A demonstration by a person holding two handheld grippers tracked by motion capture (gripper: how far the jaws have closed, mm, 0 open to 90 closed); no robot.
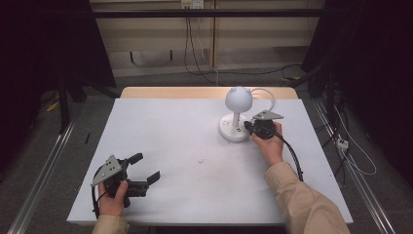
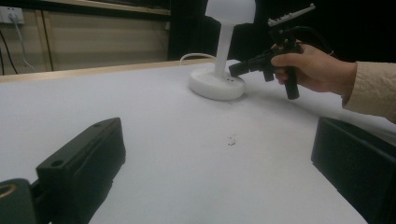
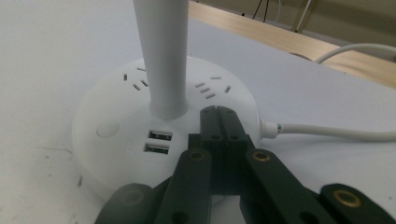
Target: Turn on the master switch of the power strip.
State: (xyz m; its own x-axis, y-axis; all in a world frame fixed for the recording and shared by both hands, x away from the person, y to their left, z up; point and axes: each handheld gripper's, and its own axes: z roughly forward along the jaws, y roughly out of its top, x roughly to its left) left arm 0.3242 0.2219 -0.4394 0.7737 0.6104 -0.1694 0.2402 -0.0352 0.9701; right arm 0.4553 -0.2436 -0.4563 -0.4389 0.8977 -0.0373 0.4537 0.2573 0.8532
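A white table lamp with a globe head stands at the far right of the table on a round base. The base carries socket slots, two USB ports and a round button. My right gripper is shut, with nothing between its jaws. Its tips lie over the top of the base, just beside the stem; whether they touch the base I cannot tell. My left gripper sits open at the near left, low over the table, and holds nothing.
The table is covered by a white sheet, with a wooden strip at its far edge. The lamp's white cable runs off the base to the far right. A small dark speck marks the middle. Cables and metal rails lie on the floor around.
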